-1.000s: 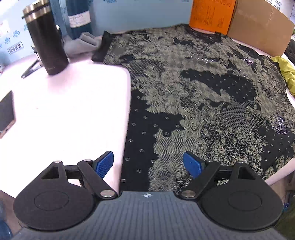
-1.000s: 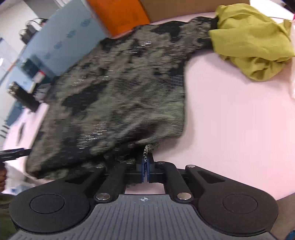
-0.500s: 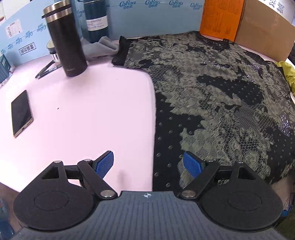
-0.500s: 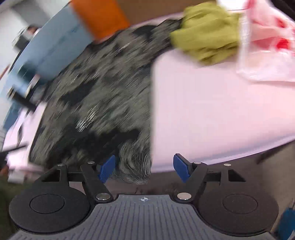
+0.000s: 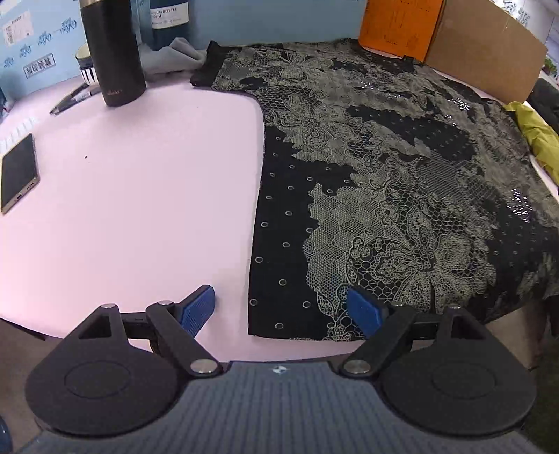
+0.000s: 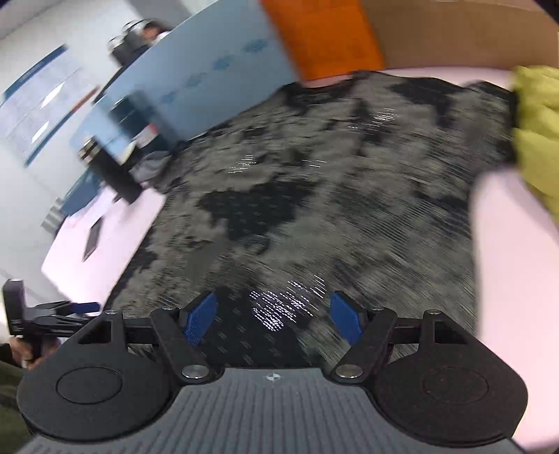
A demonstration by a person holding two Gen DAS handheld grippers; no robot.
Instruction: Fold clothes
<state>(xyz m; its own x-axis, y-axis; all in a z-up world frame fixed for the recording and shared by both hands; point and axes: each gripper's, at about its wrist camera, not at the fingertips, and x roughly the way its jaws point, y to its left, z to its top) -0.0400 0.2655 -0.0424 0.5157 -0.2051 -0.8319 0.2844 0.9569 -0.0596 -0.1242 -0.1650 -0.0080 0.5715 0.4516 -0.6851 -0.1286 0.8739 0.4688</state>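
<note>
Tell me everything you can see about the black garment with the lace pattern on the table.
The black garment lies spread flat on the pink table, unfolded. It looks like thin fabric printed with beige lace, flowers and small rings, with shiny specks. Its near right part hangs over the table edge. A sleeve reaches toward the grey cloth; the far edge meets the orange box. Neither open gripper holds it.
</note>
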